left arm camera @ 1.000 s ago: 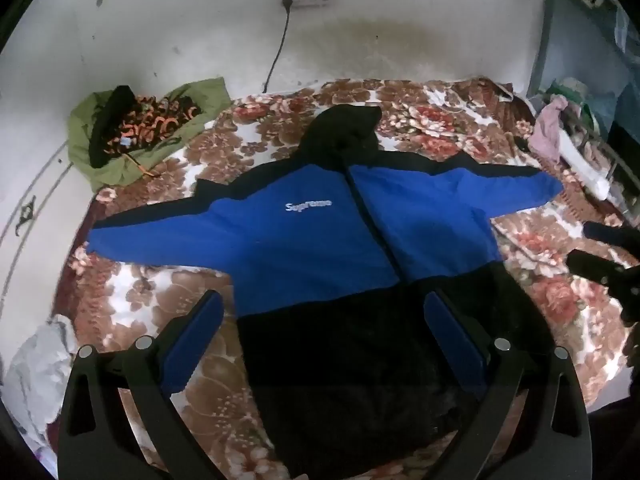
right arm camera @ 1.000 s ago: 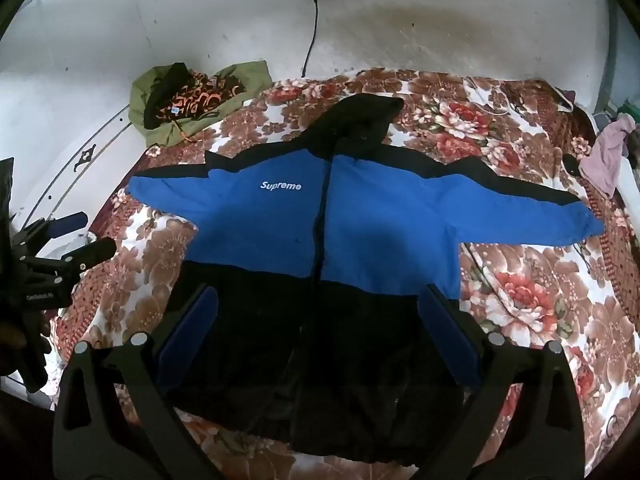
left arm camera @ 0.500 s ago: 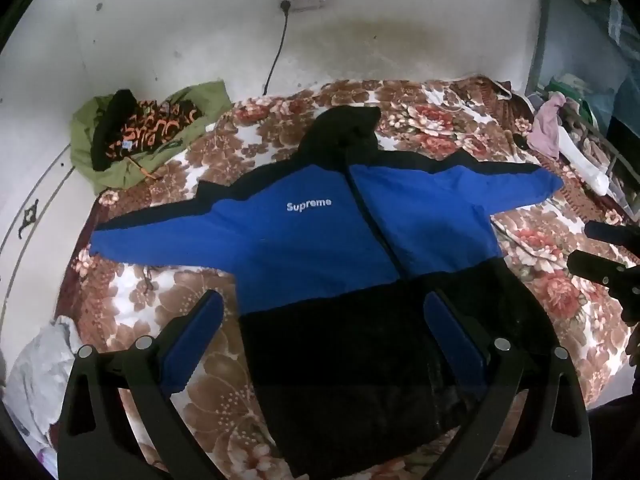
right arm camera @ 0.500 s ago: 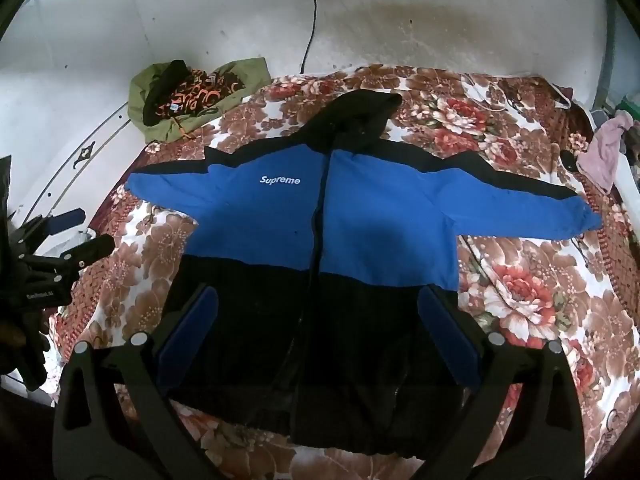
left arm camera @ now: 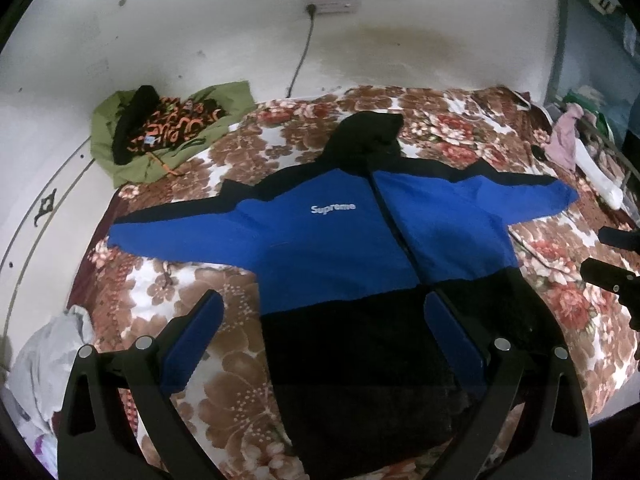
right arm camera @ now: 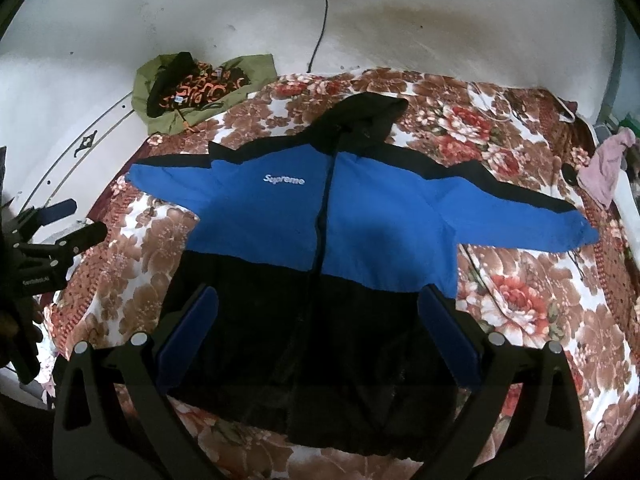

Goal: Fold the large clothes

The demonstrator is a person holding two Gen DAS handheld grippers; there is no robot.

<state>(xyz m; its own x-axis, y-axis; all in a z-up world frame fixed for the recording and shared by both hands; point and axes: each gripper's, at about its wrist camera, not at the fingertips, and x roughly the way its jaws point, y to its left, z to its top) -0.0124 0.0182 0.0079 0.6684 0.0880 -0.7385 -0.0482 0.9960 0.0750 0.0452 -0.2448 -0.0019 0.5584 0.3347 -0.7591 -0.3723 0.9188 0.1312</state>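
A blue and black hooded jacket (left arm camera: 340, 248) with a white "Supreme" logo lies flat, front up, on the floral bedspread, both sleeves spread out; it also shows in the right wrist view (right arm camera: 320, 216). My left gripper (left arm camera: 324, 336) is open and empty, held above the jacket's black hem on its left half. My right gripper (right arm camera: 318, 326) is open and empty above the hem. Each gripper shows at the edge of the other's view: the right one (left arm camera: 612, 256), the left one (right arm camera: 60, 228).
A green jacket with an orange-patterned lining (left arm camera: 160, 132) lies bunched at the far left corner of the bed (left arm camera: 452, 128). A white wall with a socket and cable (left arm camera: 304, 52) is behind. Pink cloth and clutter (left arm camera: 568, 140) sit at the right. White fabric (left arm camera: 44, 360) lies at the near left.
Both grippers have pulled back and up a little, so the jacket sits slightly lower and farther in both views. The jacket itself has not moved. Both grippers stay open.
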